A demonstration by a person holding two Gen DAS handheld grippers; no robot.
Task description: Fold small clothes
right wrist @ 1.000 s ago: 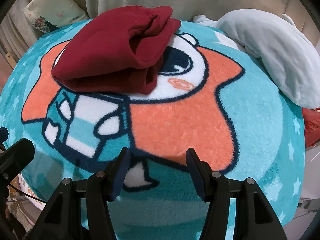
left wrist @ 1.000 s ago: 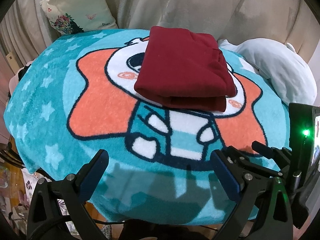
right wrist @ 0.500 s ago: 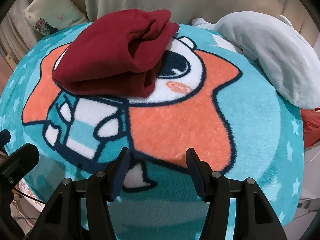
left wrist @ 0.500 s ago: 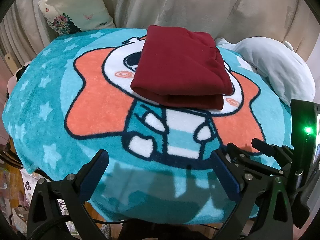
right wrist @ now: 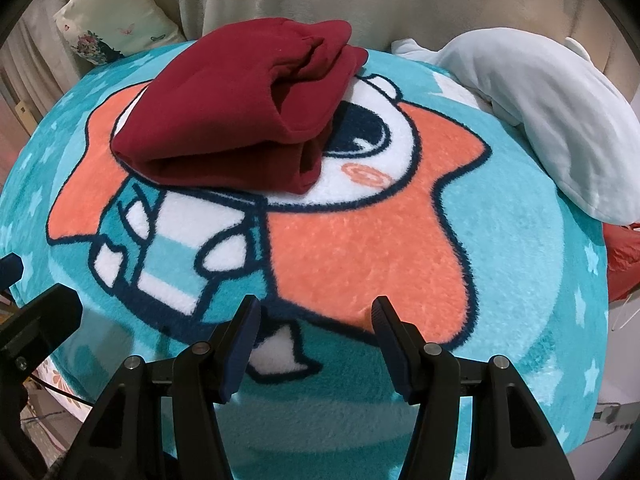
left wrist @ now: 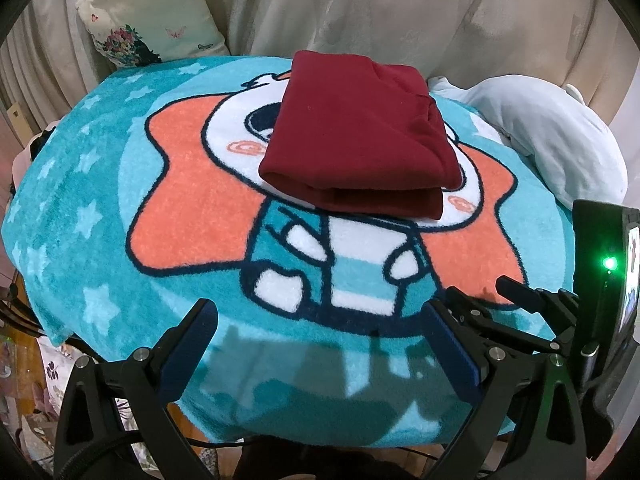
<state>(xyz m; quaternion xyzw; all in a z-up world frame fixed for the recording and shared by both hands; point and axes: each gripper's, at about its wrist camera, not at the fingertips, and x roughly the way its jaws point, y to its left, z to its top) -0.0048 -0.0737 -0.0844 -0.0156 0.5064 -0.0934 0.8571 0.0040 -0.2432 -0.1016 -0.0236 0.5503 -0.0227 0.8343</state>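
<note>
A dark red garment (left wrist: 360, 140) lies folded into a thick rectangle on the teal cartoon blanket (left wrist: 100, 200), toward its far side. It also shows in the right wrist view (right wrist: 236, 120), with its open layered end facing right. My left gripper (left wrist: 320, 320) is open and empty above the blanket's near edge. My right gripper (right wrist: 316, 320) is open and empty, also near the front edge, well short of the garment. The right gripper's body (left wrist: 532, 312) shows at the right of the left wrist view.
A pale blue-white garment (right wrist: 540, 120) lies bunched at the blanket's far right edge. A floral cushion (left wrist: 152, 20) leans on the beige drape behind. Something red (right wrist: 624, 256) lies off the blanket's right side. The floor (left wrist: 24, 380) shows past the left edge.
Both grippers have drawn back and lifted slightly from the folded garment, which sits a little farther up in both views. The garment itself has not moved.
</note>
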